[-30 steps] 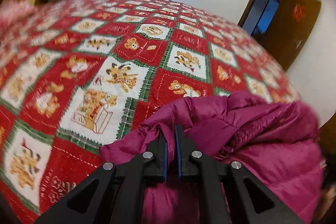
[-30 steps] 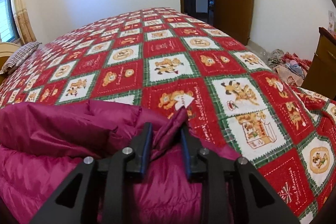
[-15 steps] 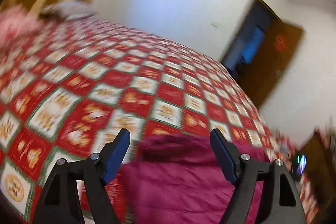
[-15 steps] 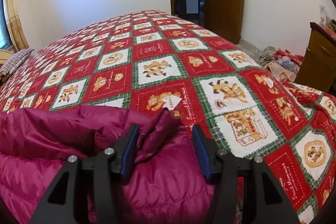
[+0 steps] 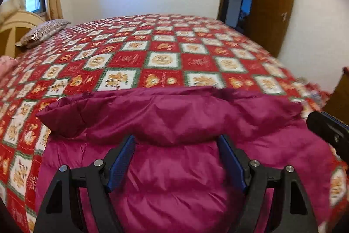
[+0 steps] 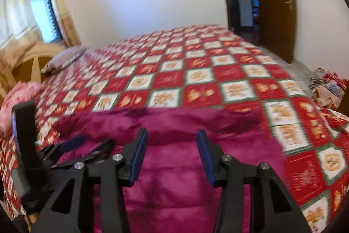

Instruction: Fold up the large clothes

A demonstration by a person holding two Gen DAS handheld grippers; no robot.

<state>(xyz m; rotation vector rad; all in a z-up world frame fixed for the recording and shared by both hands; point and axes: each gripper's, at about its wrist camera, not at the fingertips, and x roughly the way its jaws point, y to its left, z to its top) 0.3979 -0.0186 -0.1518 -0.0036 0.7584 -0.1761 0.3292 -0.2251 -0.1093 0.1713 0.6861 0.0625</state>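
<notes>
On the bed with the red and green patchwork quilt [image 5: 165,58], the puffy magenta down jacket [image 5: 174,167] lies with its long axis left-to-right, directly under both spread, empty tools, left tool [image 5: 175,158] and right tool [image 6: 171,152].

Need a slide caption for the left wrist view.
Open left gripper above magenta puffer jacket on red checked quilt.

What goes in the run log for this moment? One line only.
left gripper: open | right gripper: open | magenta puffy down jacket: unheld, on red checked bedspread
</notes>
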